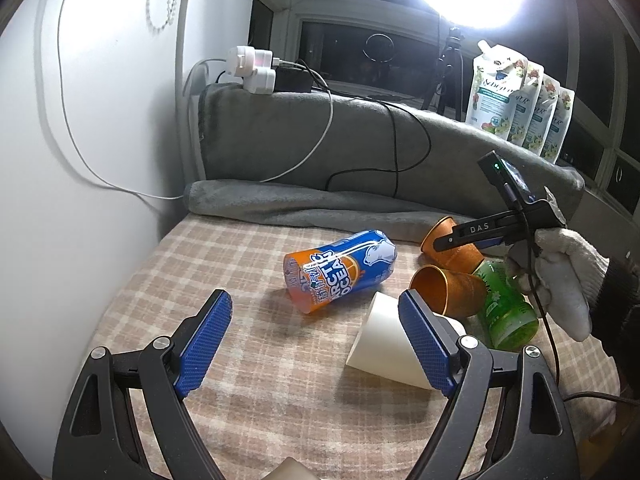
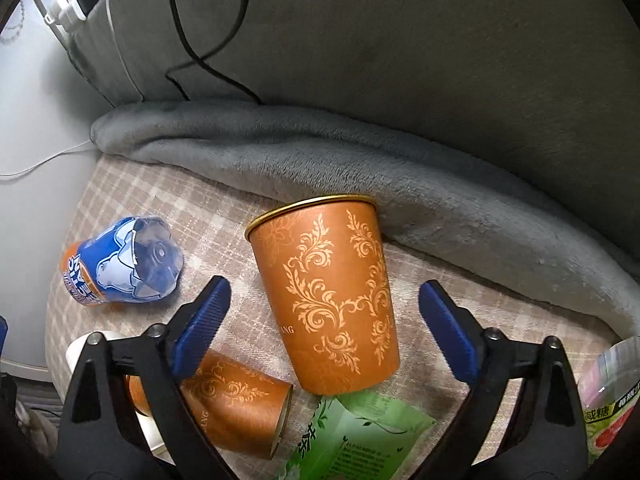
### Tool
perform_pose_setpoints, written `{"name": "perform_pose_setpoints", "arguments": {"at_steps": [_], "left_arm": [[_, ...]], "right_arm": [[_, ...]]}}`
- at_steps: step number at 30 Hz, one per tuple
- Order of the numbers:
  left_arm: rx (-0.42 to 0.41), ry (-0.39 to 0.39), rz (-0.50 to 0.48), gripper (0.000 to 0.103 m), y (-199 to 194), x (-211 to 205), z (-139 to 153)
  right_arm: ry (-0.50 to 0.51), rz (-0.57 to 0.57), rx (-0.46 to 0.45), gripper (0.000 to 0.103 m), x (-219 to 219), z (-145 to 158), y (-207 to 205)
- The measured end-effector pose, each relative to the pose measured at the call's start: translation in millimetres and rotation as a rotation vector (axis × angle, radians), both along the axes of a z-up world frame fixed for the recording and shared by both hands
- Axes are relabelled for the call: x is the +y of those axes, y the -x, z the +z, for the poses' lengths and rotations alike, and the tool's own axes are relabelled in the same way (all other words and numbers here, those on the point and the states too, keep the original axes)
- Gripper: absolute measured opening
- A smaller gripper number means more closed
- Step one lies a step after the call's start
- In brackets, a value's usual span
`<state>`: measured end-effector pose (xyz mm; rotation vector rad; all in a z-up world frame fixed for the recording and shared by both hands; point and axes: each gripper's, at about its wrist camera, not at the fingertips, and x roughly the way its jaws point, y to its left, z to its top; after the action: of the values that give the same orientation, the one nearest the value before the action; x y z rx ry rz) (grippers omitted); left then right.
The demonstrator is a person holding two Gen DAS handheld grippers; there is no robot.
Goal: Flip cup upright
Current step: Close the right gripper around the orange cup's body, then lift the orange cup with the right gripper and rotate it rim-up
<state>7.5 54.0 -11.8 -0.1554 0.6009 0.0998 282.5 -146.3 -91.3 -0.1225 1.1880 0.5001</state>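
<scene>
Several cups lie on their sides on a plaid cloth. An orange patterned cup lies between the open fingers of my right gripper, rim pointing away; it also shows in the left wrist view. A second orange cup lies nearer. A white cup lies just behind the right finger of my open, empty left gripper. A blue-and-orange cup lies in the middle. The right gripper hovers over the far orange cup.
A green bottle lies at the right beside the orange cups; a green packet lies below the far cup. A rolled grey blanket borders the back. Cables, chargers and refill pouches lie behind. A white wall stands left.
</scene>
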Motion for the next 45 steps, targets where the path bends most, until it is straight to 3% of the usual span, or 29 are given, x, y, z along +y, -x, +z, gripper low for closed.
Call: {"name": "perform_pose_setpoints", "arguments": {"at_steps": [2,7,26,32,39,45], "left_arm": [[0.0,-0.001,-0.001,0.085,-0.1,-0.3,-0.1],[-0.004,-0.004,0.002,0.085,0.0,-1.1,1.1],[-0.032,-0.015,-0.005,0.085,10.4,-6.5,10.1],[-0.032,0.001,-0.026,0.085,13.6,-11.1,12.6],[-0.016,0.069,-0.1,0.085,18.3,-23.8,14.9],[0.027,0.129,-0.168,0.085,20.4,-40.3,9.3]], "right_arm": [[0.005,0.006,0.013,0.092,2.0,-1.5,-1.5],[0.024,0.013,0.029,0.071,11.9,-10.7,-5.7],[-0.085,0.008,-0.072,0.068,-13.4,41.4,15.4],[-0.133,0.011,-0.102,0.068,-24.8,66.8,50.6],[-0.177,0.011,-0.123,0.068,-52.2,89.5,120.0],[-0.193,0.001,-0.089,0.068,-57.0,70.6,181.6]]}}
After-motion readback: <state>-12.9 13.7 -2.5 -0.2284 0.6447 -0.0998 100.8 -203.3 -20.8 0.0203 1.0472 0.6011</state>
